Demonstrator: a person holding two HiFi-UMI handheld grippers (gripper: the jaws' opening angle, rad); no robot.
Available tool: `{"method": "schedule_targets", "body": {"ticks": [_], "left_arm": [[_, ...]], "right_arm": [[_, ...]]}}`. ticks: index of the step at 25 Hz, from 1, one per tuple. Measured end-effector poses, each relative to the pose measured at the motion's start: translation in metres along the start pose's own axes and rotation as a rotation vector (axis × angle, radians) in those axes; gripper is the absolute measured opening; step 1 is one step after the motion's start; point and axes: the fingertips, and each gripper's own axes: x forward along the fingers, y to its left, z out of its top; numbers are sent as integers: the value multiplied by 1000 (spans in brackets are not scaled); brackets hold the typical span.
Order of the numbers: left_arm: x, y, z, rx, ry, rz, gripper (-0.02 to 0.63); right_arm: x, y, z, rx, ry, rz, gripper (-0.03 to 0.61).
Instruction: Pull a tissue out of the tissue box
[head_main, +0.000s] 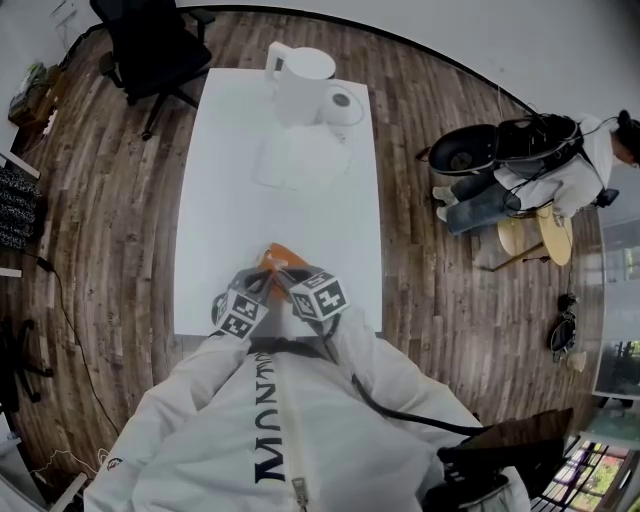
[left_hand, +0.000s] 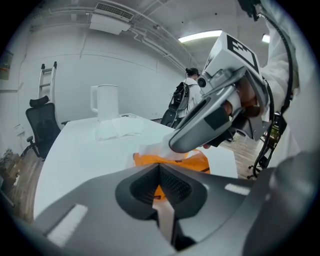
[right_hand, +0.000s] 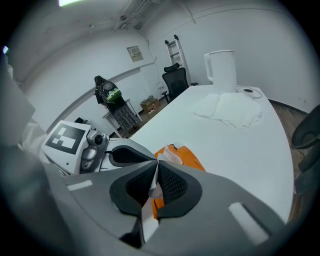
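Pinching a white tissue (right_hand: 171, 154), the right tool (right_hand: 156, 162) has its jaws closed on the sheet. The sheet crumples between the pads and pokes out just past the tips. The tissue rises from the top of an orange pack (right_hand: 189, 159). The pack lies flat on the white worktop (head_main: 230, 230), close to its near edge and straight before the person's white jacket (head_main: 300, 430).

The left tool (left_hand: 159, 167) sits just beside the right one, on the pack's left side, with its jaws together at the tips. Orange shows through the gap under them, but I cannot tell whether they nip the pack's edge or only rest near it. Both tools slant down toward the pack, their marker cubes close together.

Farther along the worktop, well apart from the pack, lies a loose heap (head_main: 300, 160) of white tissues. Just beyond the heap stands a white jug (head_main: 300, 78), with a white round disc (head_main: 343, 103) just beside it on the right.

Past the worktop's far end, a black chair (head_main: 150, 45) stands on the wood floor (head_main: 130, 230). Off to the right, a person (head_main: 560, 165) sits well apart from the worktop. A ladder (left_hand: 47, 82) leans on the far wall.
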Motion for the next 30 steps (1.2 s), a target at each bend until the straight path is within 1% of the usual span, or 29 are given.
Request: {"method": "schedule_targets", "body": {"ticks": [4, 8, 17, 21, 30], "left_arm": [[4, -1, -7, -4, 3, -9, -2], [5, -3, -5, 2, 4, -17, -2], [9, -1, -11, 2, 10, -15, -2], [10, -1, -12, 8, 14, -15, -2], [10, -3, -11, 18, 22, -8, -2]], "right_arm": [[-4, 1, 3, 7, -16, -1, 5], [-11, 4, 8, 12, -39, 0, 5], [-23, 5, 19, 16, -86, -1, 5], [-33, 7, 24, -9, -107, -16, 5], [-61, 18, 44, -26, -191, -12, 5]]}}
